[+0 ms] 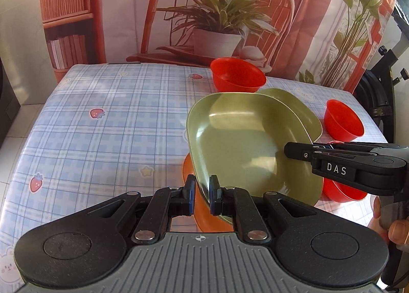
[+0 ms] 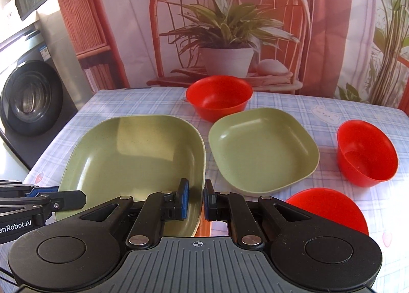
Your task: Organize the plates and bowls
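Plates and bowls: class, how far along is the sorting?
Done: nothing looks stacked yet. In hand: both tongs, left and right, grip opposite rims of the big green plate. Left: the small green plate and the red bowls sit apart.

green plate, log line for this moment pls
left tongs shut on green plate rim | right tongs shut on opposite rim | plate lifted, tilted

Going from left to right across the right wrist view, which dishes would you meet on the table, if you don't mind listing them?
Held green plate → far red bowl → second green plate → near red bowl → right red bowl.
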The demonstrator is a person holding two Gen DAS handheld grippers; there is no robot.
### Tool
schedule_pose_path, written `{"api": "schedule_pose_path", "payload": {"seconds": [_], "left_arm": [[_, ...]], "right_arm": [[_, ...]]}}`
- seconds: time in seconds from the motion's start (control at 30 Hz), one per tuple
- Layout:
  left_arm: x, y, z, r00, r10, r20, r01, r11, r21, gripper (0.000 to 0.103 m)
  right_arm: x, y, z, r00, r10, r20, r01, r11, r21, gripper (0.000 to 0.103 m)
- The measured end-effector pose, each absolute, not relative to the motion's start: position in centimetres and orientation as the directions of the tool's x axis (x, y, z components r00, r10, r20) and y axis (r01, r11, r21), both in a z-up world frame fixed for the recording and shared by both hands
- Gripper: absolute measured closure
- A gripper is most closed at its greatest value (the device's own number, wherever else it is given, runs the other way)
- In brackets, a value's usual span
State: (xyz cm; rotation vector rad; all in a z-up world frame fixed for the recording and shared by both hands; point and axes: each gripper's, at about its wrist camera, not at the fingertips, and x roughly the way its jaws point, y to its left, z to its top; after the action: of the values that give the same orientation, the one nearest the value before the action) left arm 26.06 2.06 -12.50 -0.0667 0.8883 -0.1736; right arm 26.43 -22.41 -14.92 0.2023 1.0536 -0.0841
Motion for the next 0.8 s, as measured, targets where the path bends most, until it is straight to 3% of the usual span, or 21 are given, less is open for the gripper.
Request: {"api": "schedule_pose_path", "payload": {"seconds": [0.8], "left_arm": [[26.1,1.8,-15.2,0.558,-0.164,-0.813,0.105,0.986,-0.128,0.091]], "right_arm": [[25.9,-21.8,-17.2,0.456,0.030,-0.889,0.121,0.988,0.096,0.093]]}}
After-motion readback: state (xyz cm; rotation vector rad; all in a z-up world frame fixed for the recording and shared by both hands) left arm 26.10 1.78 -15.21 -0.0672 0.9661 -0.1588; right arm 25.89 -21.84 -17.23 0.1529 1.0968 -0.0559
